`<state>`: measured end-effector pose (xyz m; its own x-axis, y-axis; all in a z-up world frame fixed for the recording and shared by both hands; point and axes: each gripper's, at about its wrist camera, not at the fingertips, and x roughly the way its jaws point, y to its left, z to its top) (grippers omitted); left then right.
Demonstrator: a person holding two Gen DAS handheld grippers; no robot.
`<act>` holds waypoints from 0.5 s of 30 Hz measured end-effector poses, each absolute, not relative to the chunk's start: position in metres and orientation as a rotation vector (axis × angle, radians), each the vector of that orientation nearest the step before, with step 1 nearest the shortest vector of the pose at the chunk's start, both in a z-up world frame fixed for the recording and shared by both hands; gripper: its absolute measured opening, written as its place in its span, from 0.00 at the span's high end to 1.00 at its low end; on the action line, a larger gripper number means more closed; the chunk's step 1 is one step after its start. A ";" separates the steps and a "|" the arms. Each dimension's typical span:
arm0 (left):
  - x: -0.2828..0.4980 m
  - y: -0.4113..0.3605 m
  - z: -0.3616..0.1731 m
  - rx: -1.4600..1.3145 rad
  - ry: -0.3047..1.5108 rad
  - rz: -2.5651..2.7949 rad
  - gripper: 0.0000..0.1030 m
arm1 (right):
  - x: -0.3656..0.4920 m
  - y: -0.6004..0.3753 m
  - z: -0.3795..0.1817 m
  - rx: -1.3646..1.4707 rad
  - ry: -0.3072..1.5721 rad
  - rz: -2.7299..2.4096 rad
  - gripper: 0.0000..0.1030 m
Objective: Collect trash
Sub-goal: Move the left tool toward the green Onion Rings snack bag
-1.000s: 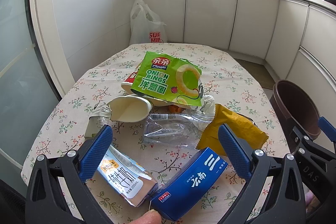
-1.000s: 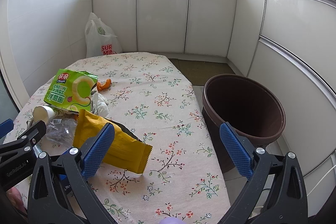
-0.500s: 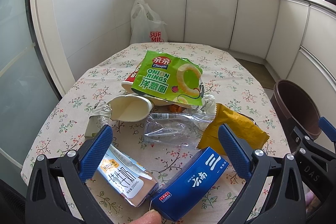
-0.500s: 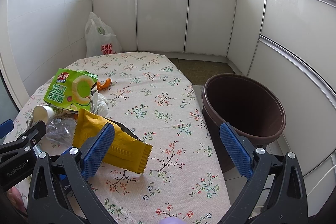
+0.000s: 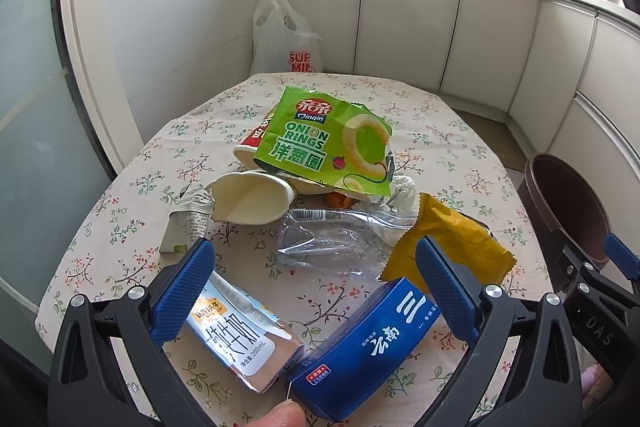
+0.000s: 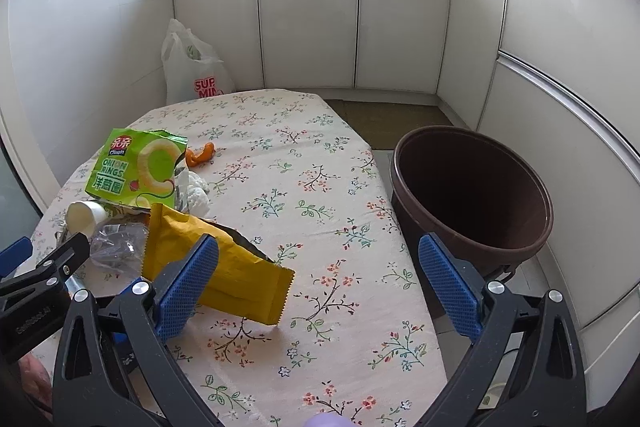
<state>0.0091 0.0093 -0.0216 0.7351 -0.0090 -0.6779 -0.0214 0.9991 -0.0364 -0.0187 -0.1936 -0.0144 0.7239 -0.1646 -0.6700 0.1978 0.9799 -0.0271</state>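
A heap of trash is seen on the tabletop (image 6: 320, 187), which is covered by a flowered cloth. The left gripper (image 5: 316, 283) is held low over the near edge with its fingers (image 5: 182, 293) spread wide and nothing gripped; a milk carton (image 5: 240, 339) and a blue box (image 5: 368, 339) lie on the cloth between them, touching at their near corners. Behind these a clear plastic wrapper (image 5: 340, 243), a white paper cup (image 5: 252, 197) tipped on its side and a green onion-ring bag (image 5: 324, 143) are piled together. A yellow snack bag (image 6: 224, 267) lies at the right of the heap. The right gripper (image 6: 320, 287) is held beside it, its fingers (image 6: 186, 287) likewise wide apart and empty, the left one in front of the yellow bag. A brown bin (image 6: 472, 195) stands on the floor just beside the tabletop's right edge. A white shopping bag (image 6: 196, 75) is seen beyond the far end.
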 end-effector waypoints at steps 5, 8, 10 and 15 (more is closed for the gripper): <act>0.011 0.012 -0.021 -0.053 0.753 0.016 0.06 | -0.018 -0.195 -0.013 0.057 0.769 -0.192 0.07; 0.012 0.016 -0.018 -0.065 0.747 0.026 0.06 | -0.017 -0.198 -0.011 0.060 0.754 -0.194 0.07; 0.016 0.022 -0.015 -0.079 0.747 0.033 0.06 | -0.015 -0.202 -0.009 0.086 0.761 -0.188 0.07; 0.033 0.042 0.001 -0.137 0.753 0.043 0.06 | -0.007 -0.214 0.001 0.169 0.777 -0.139 0.07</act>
